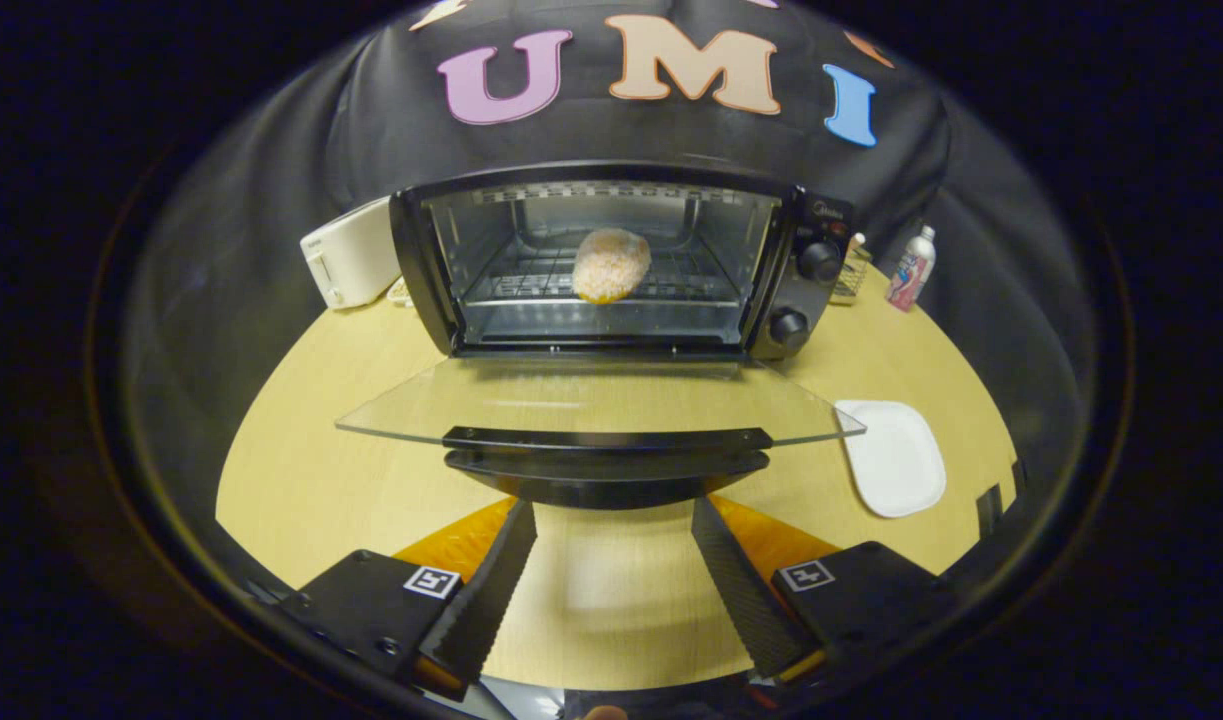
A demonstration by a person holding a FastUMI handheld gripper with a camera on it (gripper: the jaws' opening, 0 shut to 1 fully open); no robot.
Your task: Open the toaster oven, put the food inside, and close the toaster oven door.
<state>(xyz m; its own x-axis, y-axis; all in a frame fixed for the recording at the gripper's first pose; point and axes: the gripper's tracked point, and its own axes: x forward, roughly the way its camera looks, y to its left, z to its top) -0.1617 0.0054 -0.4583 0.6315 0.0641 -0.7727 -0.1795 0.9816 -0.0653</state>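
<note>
A black toaster oven (811,215) stands at the back of the round wooden table with its glass door (591,405) folded down flat toward me. A round, pale orange bread roll (610,264) rests on the wire rack inside. The door's dark handle (607,465) runs along its front edge, just ahead of my fingertips. My gripper (614,510) is open, its two fingers spread wide below the handle with nothing between them but bare tabletop.
A white toaster (351,255) stands left of the oven. An empty white plate (893,458) lies on the table to the right of the door. A small bottle (912,267) and a wire basket (851,277) sit at the far right behind the oven.
</note>
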